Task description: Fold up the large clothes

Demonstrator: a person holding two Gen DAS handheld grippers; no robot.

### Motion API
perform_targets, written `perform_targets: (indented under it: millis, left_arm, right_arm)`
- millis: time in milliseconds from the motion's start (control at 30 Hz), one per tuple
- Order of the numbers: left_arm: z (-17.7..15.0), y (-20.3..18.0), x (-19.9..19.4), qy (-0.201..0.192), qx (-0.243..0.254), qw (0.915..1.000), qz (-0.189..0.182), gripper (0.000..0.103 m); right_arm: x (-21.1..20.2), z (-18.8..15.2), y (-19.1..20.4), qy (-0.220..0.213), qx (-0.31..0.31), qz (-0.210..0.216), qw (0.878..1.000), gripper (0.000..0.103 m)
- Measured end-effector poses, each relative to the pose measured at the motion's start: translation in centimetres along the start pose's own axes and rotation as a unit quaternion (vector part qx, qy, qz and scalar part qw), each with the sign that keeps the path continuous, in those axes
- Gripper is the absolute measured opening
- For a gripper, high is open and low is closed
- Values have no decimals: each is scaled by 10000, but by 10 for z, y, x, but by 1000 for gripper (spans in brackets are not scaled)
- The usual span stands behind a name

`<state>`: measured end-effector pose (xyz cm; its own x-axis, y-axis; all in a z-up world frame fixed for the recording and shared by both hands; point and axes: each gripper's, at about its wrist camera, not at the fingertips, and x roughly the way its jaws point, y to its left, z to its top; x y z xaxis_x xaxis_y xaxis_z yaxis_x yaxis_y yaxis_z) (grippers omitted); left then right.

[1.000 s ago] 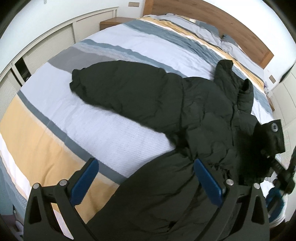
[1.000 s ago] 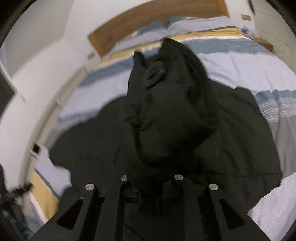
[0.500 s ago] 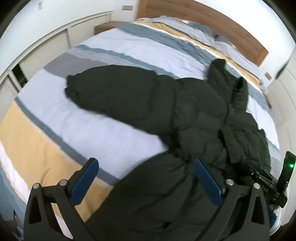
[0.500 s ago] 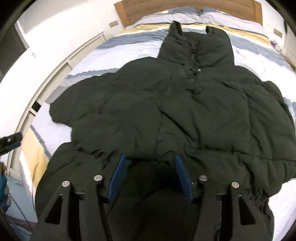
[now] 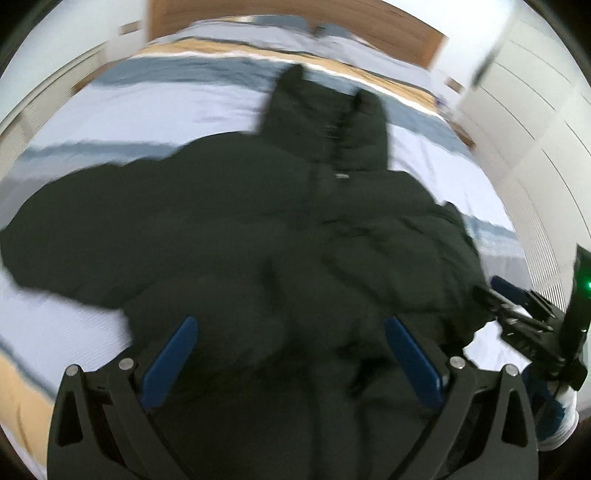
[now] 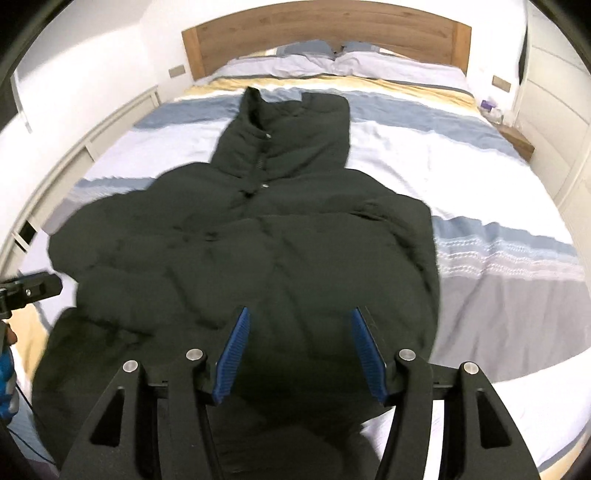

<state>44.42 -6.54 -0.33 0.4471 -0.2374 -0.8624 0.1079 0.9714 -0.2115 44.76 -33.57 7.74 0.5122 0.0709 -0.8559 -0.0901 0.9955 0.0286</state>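
Dark quilted puffy jacket (image 6: 258,258) on striped cotton bedspread (image 6: 480,177)

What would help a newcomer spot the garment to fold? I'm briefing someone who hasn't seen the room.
Find the bed with the wooden headboard and striped cover. Spread across its near half lies a puffer jacket, collar toward the pillows. It is the only dark, quilted thing on the pale bedding.
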Motion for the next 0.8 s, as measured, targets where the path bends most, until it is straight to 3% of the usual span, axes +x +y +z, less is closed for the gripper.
perform_targets:
  millis: [167, 300, 433, 667, 800]
  left_arm:
    - [20, -49, 57, 80, 321, 9991, -267, 103]
    - [16, -57, 112, 314, 405, 9987, 42, 103]
    - [0, -47, 141, 445, 447, 9978, 213, 103]
    - [-5, -45, 136, 507, 609, 9964, 306, 103]
    - [4, -52, 112, 57, 728, 9963, 451, 103]
  right_arm:
    - [34, -2, -13, 269, 93, -68, 9996, 58]
    - [65, -14, -14, 500, 41, -68, 9987, 60]
    - [84, -23, -16, 551, -37, -40, 9985, 62]
    - [97, -26, -15, 762, -436, -29, 9961, 62]
    - [65, -4, -20, 501, -410, 75, 9979, 62]
